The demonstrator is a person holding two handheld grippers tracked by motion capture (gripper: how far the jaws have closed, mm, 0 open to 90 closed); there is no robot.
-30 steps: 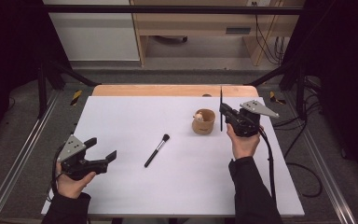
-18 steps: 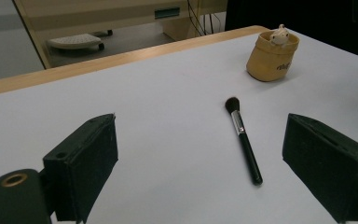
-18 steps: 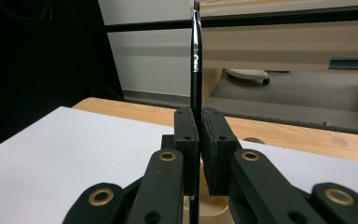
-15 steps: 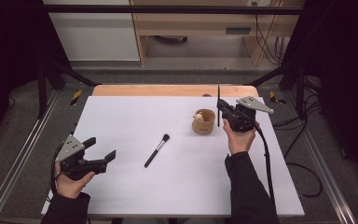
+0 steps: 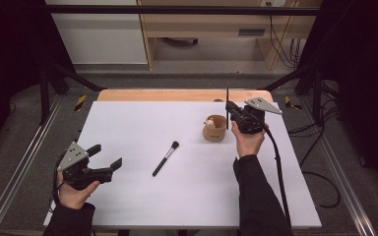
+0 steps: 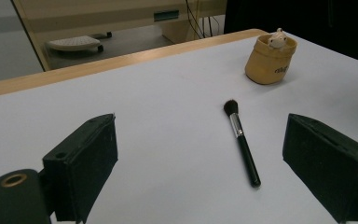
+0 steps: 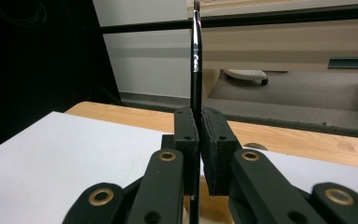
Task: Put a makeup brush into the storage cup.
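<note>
Right gripper [image 7: 199, 140] jaws pinch a thin stick [image 5: 227, 101] upright just beside the pot [image 5: 214, 129], left gripper [image 5: 109, 158] wide open, empty, brush [image 5: 165, 158] on table [image 5: 128, 128]; thin stick could swivel or slip

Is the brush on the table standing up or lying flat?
Lying flat: the brush rests lengthwise on the white table, bristles toward the cup.
</note>
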